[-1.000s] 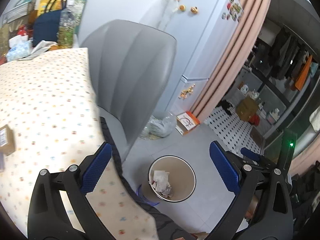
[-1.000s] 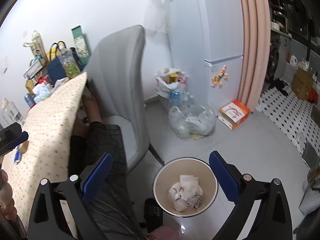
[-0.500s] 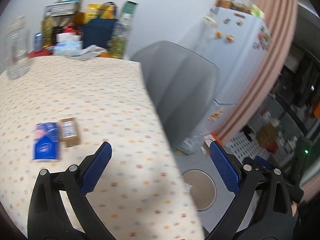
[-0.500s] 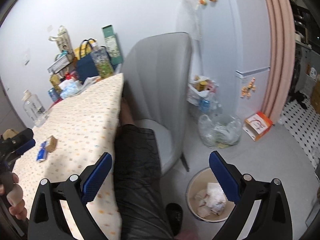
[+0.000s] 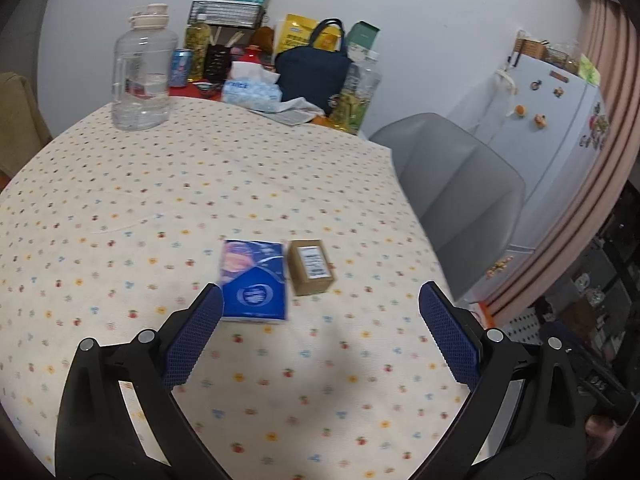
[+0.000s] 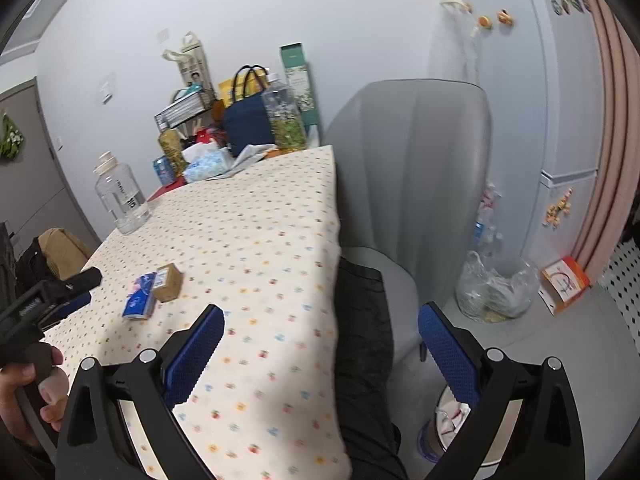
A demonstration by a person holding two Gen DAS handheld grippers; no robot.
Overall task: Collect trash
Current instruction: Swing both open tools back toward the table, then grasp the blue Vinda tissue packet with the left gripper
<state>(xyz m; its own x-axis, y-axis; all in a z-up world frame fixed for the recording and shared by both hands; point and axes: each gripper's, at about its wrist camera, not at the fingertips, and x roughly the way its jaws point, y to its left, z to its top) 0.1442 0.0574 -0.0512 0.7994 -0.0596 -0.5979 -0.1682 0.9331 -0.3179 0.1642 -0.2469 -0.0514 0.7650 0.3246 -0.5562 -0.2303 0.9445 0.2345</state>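
A blue tissue packet [image 5: 254, 282] and a small brown cardboard box [image 5: 311, 267] lie side by side on the dotted tablecloth [image 5: 200, 184]. My left gripper [image 5: 320, 332] is open and empty, just short of them over the table. Both items also show in the right wrist view, the packet [image 6: 140, 301] and the box [image 6: 168, 276]. My right gripper [image 6: 320, 344] is open and empty over the table's right edge. The trash bin [image 6: 452, 420] with crumpled paper sits on the floor below it, partly hidden by a finger. The left gripper's tip [image 6: 72, 284] shows at the left.
A large clear water jug [image 5: 140, 72], tissue box [image 5: 252, 88], navy bag [image 5: 312, 72] and bottles crowd the table's far end. A grey chair [image 6: 412, 168] stands at the table's right side. A clear bag of rubbish [image 6: 496, 288] and the fridge [image 6: 560, 80] are beyond.
Both grippers swung up and left, from the floor bin to the tabletop. The left gripper now faces the blue packet and brown box closely. Both stayed open.
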